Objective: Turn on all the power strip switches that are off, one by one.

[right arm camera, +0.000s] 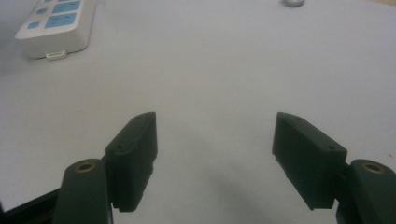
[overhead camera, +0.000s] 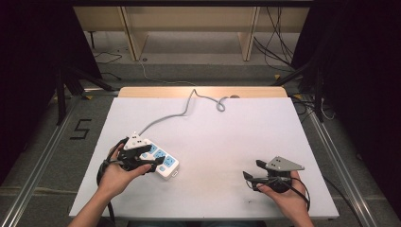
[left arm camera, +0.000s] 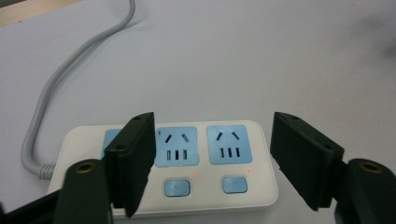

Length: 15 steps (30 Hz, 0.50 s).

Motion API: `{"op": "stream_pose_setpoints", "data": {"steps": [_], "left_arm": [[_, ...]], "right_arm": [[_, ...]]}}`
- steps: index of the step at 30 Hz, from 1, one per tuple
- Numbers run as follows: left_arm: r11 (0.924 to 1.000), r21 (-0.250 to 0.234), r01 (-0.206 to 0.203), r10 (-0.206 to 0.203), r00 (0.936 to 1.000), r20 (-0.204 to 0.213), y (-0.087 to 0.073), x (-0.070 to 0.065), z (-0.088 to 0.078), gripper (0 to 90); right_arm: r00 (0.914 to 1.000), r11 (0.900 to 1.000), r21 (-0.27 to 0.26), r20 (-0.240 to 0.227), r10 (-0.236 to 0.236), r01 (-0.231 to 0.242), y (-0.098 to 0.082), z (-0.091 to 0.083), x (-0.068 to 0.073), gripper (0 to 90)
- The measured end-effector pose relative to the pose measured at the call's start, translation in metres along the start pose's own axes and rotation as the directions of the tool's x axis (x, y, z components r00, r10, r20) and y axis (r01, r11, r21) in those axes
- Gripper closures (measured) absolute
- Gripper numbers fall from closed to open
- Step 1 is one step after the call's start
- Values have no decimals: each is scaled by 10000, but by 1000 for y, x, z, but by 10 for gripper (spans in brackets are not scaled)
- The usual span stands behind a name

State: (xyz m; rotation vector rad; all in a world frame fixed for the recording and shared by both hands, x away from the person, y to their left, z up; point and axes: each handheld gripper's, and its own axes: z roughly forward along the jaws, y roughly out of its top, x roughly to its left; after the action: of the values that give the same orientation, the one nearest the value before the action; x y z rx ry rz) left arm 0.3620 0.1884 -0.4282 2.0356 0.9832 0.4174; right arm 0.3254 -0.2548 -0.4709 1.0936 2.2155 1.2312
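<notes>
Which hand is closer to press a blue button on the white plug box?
Left. The left gripper hangs open right over the power strip and its blue switches. The right gripper is open, far across the table.

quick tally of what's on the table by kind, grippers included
power strip: 1
cord: 1
grippers: 2, left gripper and right gripper
total: 4
</notes>
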Motion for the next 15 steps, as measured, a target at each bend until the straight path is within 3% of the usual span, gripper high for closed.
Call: {"op": "stream_pose_setpoints", "data": {"steps": [4, 15], "left_arm": [[9998, -158, -92, 91, 9999, -67, -11, 4, -3, 234], [9985, -515, -198, 183, 9994, -290, -36, 8, -12, 205]], "right_arm": [[10000, 10000, -13, -14, -4, 4, 0, 0, 0, 317], [10000, 10000, -46, -21, 21, -21, 0, 0, 1, 312]]}}
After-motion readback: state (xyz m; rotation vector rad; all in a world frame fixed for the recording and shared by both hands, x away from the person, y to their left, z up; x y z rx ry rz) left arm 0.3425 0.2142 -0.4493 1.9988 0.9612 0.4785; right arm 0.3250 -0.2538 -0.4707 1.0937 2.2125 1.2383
